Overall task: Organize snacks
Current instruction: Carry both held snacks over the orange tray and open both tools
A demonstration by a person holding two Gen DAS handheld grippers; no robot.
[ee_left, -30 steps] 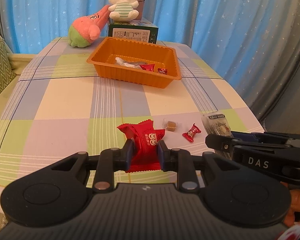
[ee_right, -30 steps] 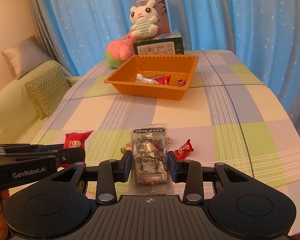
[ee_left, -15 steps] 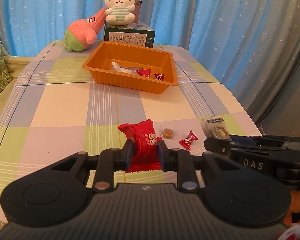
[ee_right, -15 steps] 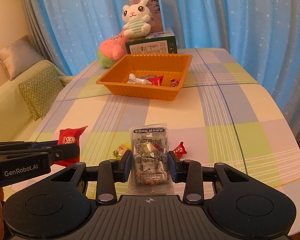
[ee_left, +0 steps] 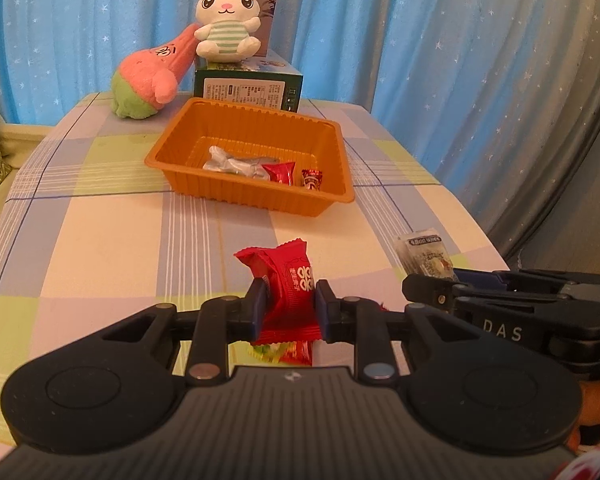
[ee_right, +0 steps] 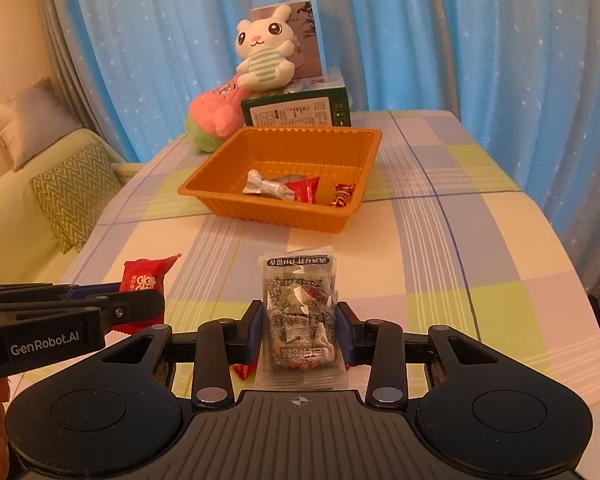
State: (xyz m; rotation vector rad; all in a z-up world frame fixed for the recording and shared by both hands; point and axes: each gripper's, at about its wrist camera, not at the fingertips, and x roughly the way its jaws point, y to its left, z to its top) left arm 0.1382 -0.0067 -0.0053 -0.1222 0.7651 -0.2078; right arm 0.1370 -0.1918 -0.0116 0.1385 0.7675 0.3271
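My left gripper (ee_left: 288, 304) is shut on a red snack packet (ee_left: 288, 280) and holds it above the near table. My right gripper (ee_right: 299, 320) is shut on a clear nut packet (ee_right: 300, 312), also lifted. The red packet shows in the right wrist view (ee_right: 146, 278), the nut packet in the left wrist view (ee_left: 426, 256). An orange tray (ee_left: 220, 120) (ee_right: 280, 136) stands ahead at mid-table with a silver wrapper (ee_left: 232, 164), a red packet (ee_left: 280, 172) and a small red candy (ee_left: 312, 178) inside. Small candies lie under the grippers, mostly hidden.
A green box (ee_left: 248, 88) with a white plush rabbit (ee_left: 226, 20) on top stands behind the tray, a pink and green plush (ee_left: 148, 80) to its left. A sofa with cushions (ee_right: 72, 188) is left of the checked table (ee_left: 100, 220). Blue curtains hang behind.
Both grippers have risen and moved forward toward the tray with their packets. The loose candies on the table have dropped below the grippers and are mostly out of sight.
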